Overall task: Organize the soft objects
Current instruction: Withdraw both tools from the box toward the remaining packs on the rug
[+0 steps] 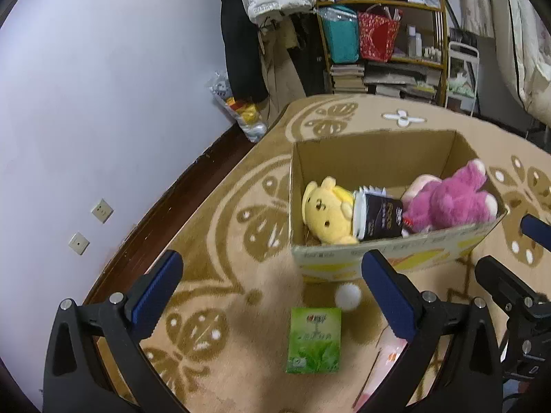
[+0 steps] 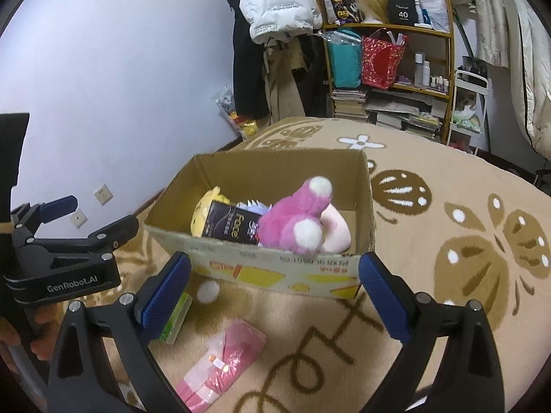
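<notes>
An open cardboard box [image 1: 378, 261] stands on the patterned rug. It holds a yellow plush [image 1: 327, 213], a black tissue pack [image 1: 378, 216] and a pink plush bear [image 1: 451, 199]. The box also shows in the right wrist view [image 2: 275, 268]. On the rug in front lie a green tissue pack [image 1: 314, 340], a white fluffy ball [image 1: 347, 296] and a pink pack [image 2: 224, 361]. My left gripper [image 1: 272, 296] is open and empty above the green pack. My right gripper [image 2: 275, 296] is open and empty above the pink pack.
A beige rug [image 2: 447, 275] with brown patterns covers the floor. A white wall [image 1: 103, 86] with sockets is at the left. A cluttered shelf [image 1: 385, 41] and hanging clothes [image 1: 248, 34] stand at the back. A plastic bag [image 1: 241, 110] lies by the wall.
</notes>
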The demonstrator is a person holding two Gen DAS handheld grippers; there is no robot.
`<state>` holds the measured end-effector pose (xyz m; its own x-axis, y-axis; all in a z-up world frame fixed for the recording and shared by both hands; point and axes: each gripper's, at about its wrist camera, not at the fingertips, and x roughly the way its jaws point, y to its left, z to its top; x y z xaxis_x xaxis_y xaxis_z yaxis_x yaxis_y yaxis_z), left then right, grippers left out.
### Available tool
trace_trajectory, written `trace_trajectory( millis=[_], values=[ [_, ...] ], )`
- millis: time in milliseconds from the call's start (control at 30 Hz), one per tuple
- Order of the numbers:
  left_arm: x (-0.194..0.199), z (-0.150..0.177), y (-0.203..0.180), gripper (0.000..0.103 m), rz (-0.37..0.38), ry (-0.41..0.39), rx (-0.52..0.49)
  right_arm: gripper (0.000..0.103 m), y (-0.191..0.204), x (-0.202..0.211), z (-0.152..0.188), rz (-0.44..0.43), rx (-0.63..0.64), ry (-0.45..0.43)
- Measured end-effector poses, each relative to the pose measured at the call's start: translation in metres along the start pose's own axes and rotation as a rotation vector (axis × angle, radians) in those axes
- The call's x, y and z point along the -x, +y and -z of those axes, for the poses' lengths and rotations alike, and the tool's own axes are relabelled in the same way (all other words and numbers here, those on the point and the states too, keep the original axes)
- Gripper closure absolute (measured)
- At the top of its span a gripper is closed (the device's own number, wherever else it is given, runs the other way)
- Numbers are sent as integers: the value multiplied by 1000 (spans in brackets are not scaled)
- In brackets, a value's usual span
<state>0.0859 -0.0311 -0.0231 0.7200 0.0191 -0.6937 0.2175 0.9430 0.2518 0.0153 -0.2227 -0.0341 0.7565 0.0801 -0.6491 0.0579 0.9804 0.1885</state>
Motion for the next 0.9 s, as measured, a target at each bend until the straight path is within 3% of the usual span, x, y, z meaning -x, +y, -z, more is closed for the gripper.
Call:
trace_trajectory(
  millis=[200,700,900],
  values=[
    [-12,10,2,1,13,72,11,1,8,-1,12,3,28,23],
    [-68,34,0,1,36,353,8,1,29,-31,37,-18,127,160],
    [-80,40,-1,1,46,401,19,1,31,-48,45,-35,111,232]
  ],
)
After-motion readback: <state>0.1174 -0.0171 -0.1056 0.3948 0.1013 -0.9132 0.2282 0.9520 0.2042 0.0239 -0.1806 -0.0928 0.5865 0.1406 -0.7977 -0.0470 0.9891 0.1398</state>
